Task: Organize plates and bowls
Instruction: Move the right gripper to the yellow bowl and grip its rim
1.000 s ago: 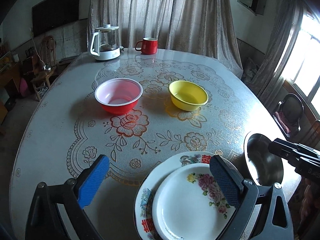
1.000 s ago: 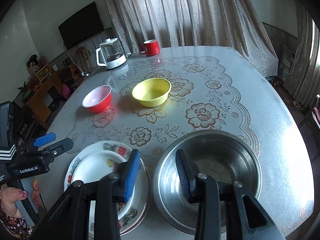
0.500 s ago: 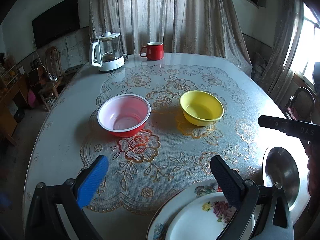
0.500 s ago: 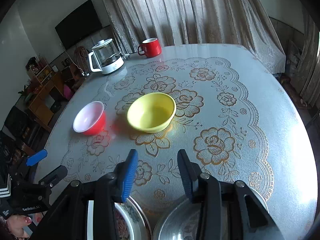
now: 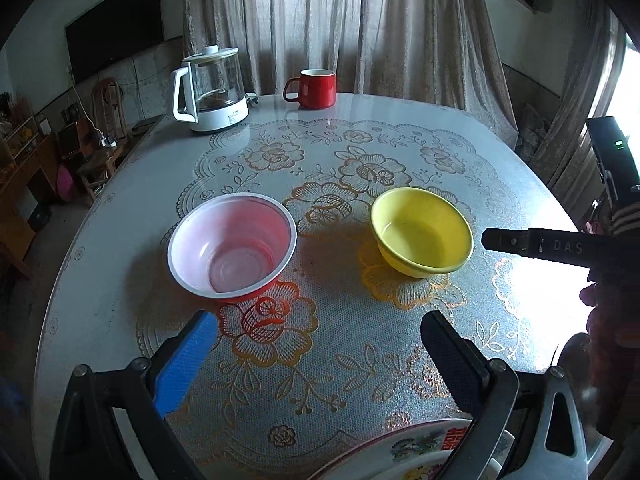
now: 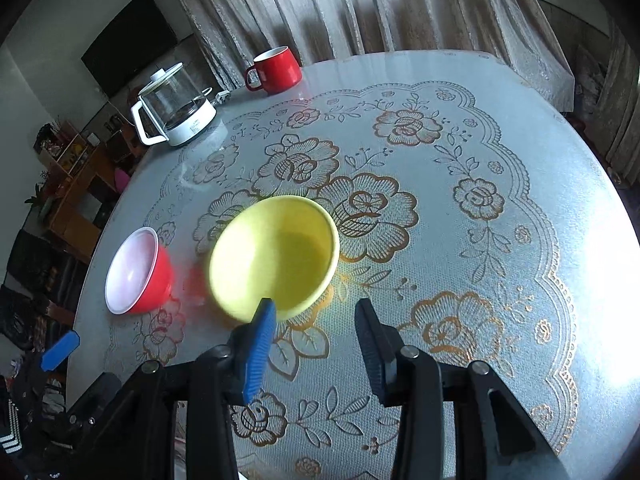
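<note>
right gripper [image 6: 316, 344] gapes empty at the yellow bowl [image 6: 274, 256], seemingly lined up to grab its rim; left gripper [image 5: 316, 344] hangs wide open, empty, facing the red bowl [image 5: 232, 246]

Both tools are further forward over the counter [image 5: 100, 280] than a second ago. The right hand-held gripper [image 6: 316, 344], which hung over the steel bowl [image 5: 572, 348], now sits just short of the yellow bowl [image 6: 276, 256], its blue finger overlapping the near rim. For the left hand-held gripper [image 5: 320, 360], the stacked plates [image 5: 420, 448] have slipped from between its fingers to the bottom edge, and the red bowl [image 5: 232, 248] is now close ahead to its left
</note>
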`<state>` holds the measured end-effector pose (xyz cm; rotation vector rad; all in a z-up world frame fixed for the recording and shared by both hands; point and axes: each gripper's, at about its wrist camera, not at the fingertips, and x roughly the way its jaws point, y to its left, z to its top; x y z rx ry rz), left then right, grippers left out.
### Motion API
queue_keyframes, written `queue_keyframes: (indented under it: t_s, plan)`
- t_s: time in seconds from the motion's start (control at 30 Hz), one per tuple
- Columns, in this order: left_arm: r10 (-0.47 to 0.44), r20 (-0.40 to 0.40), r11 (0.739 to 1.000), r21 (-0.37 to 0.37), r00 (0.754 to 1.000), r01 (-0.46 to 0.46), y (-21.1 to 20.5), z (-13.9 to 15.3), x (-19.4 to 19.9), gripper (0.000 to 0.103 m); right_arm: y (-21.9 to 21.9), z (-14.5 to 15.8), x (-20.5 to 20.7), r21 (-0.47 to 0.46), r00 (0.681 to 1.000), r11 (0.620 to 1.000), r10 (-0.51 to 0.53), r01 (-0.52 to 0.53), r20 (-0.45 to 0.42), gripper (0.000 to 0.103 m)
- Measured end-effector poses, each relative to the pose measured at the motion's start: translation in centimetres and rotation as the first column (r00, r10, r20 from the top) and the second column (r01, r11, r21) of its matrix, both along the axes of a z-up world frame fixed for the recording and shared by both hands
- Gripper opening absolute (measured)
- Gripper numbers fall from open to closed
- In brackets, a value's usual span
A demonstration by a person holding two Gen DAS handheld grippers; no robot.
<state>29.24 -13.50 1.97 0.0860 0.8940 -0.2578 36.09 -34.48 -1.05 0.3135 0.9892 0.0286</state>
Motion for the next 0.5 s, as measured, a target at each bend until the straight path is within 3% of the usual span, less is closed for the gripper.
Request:
queue_keyframes:
  t_s: [0.5]
  plan:
    - [0.016, -0.013, 0.999, 0.035, 1.000, -0.016, -1.5, -1.8, 3.0, 0.102, -0.4, -3.6, 4.6, -0.012, 0.996, 0.999, -0.031, 0.030, -0.082, 0.041]
